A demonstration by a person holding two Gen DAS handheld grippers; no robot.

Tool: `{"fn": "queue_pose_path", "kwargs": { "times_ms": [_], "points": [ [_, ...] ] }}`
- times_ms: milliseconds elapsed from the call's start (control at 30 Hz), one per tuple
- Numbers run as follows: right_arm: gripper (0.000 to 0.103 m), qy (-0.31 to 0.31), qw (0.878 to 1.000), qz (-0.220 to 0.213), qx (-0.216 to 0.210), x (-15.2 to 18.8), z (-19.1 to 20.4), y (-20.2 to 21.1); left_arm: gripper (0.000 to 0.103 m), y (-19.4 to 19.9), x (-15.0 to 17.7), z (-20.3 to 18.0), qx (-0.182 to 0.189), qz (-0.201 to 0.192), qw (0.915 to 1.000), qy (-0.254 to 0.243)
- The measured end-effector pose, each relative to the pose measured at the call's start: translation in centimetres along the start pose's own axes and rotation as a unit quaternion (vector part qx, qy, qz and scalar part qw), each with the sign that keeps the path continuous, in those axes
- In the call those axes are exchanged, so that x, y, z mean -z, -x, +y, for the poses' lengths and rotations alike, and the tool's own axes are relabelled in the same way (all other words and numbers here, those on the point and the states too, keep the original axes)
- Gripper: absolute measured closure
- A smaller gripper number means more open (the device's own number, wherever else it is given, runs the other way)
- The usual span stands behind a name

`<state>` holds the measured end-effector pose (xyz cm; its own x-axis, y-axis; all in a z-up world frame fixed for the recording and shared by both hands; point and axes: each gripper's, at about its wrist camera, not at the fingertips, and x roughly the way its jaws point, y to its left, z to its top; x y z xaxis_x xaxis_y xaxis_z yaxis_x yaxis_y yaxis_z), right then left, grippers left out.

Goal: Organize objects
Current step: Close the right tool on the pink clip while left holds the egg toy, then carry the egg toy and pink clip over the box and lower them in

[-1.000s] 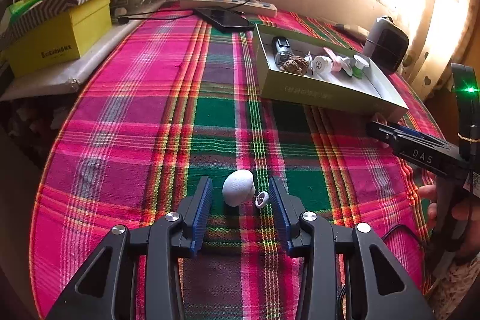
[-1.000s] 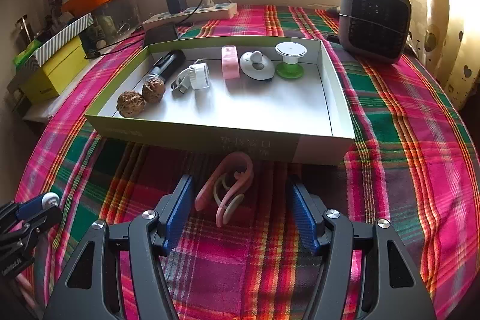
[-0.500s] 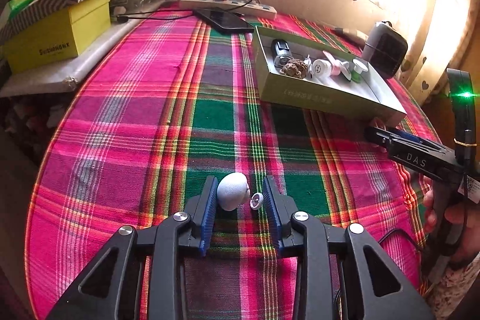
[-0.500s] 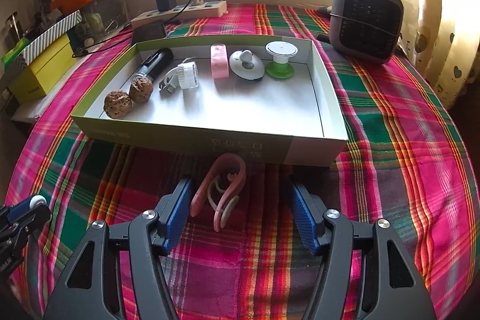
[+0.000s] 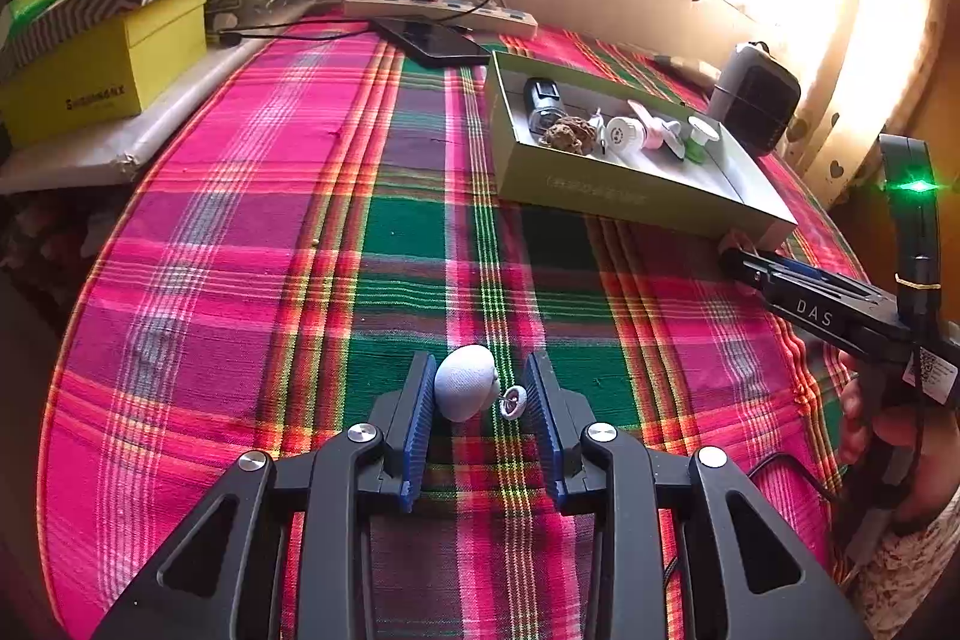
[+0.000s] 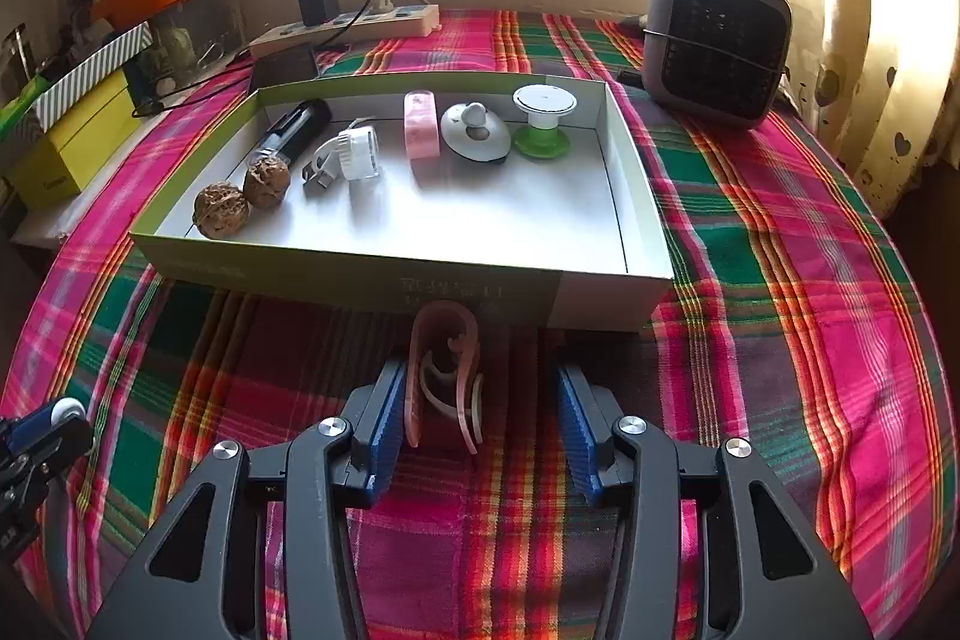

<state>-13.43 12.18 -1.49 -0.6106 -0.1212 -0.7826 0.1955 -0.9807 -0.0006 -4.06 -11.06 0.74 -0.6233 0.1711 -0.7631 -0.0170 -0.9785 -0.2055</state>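
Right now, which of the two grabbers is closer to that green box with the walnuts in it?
Right. The right gripper sits just in front of the green box's near wall, around a pink clip. The left gripper is farther back on the cloth, around a small white object.

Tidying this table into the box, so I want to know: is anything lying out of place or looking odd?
Two things lie outside the shallow green cardboard box: a pink plastic clip on the plaid cloth just before its front wall, and a small white dome-shaped knob farther off. Nothing looks spilled or broken.
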Motion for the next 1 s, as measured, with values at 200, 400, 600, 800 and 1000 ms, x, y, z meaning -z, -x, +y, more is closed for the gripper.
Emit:
{"fn": "queue_pose_path", "kwargs": {
  "times_ms": [200, 400, 600, 800, 1000],
  "points": [
    [0.070, 0.006, 1.000, -0.002, -0.005, 0.0, 0.2, 0.1, 0.074, 0.0, 0.0, -0.1, 0.000, 0.000, 1.0000, 0.000],
    [0.078, 0.008, 1.000, -0.003, -0.011, 0.2, 0.2, 0.3, 0.074, 0.0, 0.0, -0.5, 0.005, 0.001, 1.0000, -0.004],
    [0.078, 0.007, 1.000, -0.003, -0.021, 0.5, 0.2, 0.5, 0.074, 0.0, -0.2, -0.9, 0.006, -0.002, 0.9999, -0.008],
    [0.078, 0.003, 1.000, -0.005, -0.028, 0.7, 0.1, 0.8, 0.074, 0.0, -0.3, -1.6, 0.008, -0.003, 0.9999, -0.015],
    [0.078, 0.000, 0.999, -0.007, -0.036, 0.8, -0.1, 1.1, 0.074, 0.0, -0.6, -2.3, 0.007, -0.003, 0.9997, -0.025]
  ]
}}
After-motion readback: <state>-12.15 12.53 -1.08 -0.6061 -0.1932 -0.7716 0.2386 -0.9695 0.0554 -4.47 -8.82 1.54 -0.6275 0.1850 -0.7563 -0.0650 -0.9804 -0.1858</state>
